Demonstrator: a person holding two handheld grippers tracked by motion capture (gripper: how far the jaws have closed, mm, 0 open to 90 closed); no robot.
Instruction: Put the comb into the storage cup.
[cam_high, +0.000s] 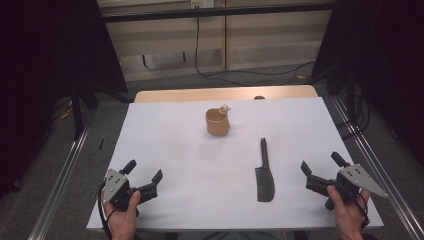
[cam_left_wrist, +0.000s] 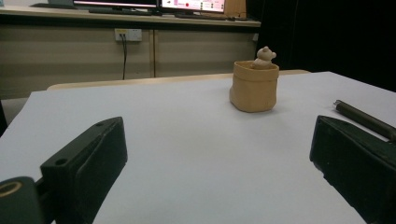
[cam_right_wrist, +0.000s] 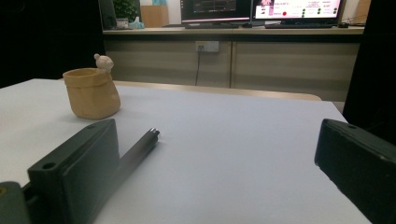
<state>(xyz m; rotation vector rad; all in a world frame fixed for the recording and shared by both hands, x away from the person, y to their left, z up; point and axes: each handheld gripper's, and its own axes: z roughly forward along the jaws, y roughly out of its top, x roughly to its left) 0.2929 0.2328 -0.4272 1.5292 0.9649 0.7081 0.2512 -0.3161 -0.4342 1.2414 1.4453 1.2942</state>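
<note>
A tan pot (cam_high: 217, 123) and a black comb (cam_high: 264, 176) lie on the plain white table (cam_high: 175, 150).

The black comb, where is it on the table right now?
In the high view the black comb lies flat on the white table, right of centre, handle pointing away towards the tan pot, with the open right gripper just beside it.

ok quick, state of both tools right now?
Left tool: open, holding nothing, over the table's near left edge.
Right tool: open, holding nothing, just right of the comb.
</note>
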